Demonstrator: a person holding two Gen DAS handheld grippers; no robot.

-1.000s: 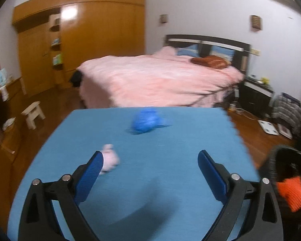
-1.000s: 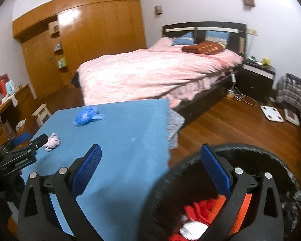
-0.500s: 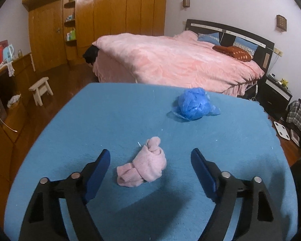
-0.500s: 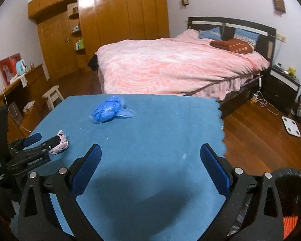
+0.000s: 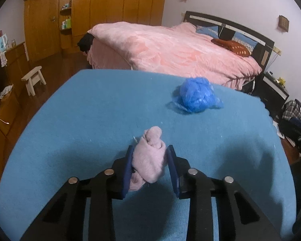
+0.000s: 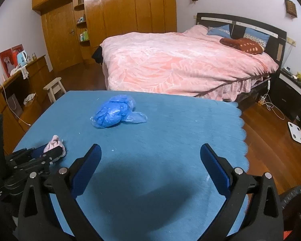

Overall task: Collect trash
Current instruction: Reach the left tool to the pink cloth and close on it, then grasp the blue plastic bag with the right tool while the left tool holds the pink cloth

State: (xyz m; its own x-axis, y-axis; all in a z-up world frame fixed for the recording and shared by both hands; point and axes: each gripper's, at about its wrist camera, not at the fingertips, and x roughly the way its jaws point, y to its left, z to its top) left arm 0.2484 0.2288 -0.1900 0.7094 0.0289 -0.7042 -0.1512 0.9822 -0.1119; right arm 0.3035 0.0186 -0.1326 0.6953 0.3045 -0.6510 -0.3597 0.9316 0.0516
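**Left claw closing on the pink wad; right claw wide and empty**

From my left wrist camera, the left claw (image 5: 150, 156) has just been closing its jaws, and the pink crumpled wad (image 5: 149, 160) sits between the blue pads (image 5: 128, 166). The pads look pressed against both of its sides, so I read this as a grip, though the right pad's contact is partly hidden by the wad's bulge and I can't be fully sure. The wad rests on the blue-covered desk (image 5: 80, 130), near its front edge.

Further back on the desk, toward the bed (image 5: 170, 48), lies a crumpled blue plastic bag (image 5: 196, 98), well apart from the wad.

On my right wrist camera, the right claw (image 6: 150, 160) hangs above the desk with its jaws spread wide and nothing between them. I see the left claw (image 6: 50, 152) at the left, with the pink wad (image 6: 55, 141) at its tips, and the blue bag (image 6: 114, 114) ahead. The black rim of a bin (image 6: 297, 192) shows at the lower right corner, beside the desk.
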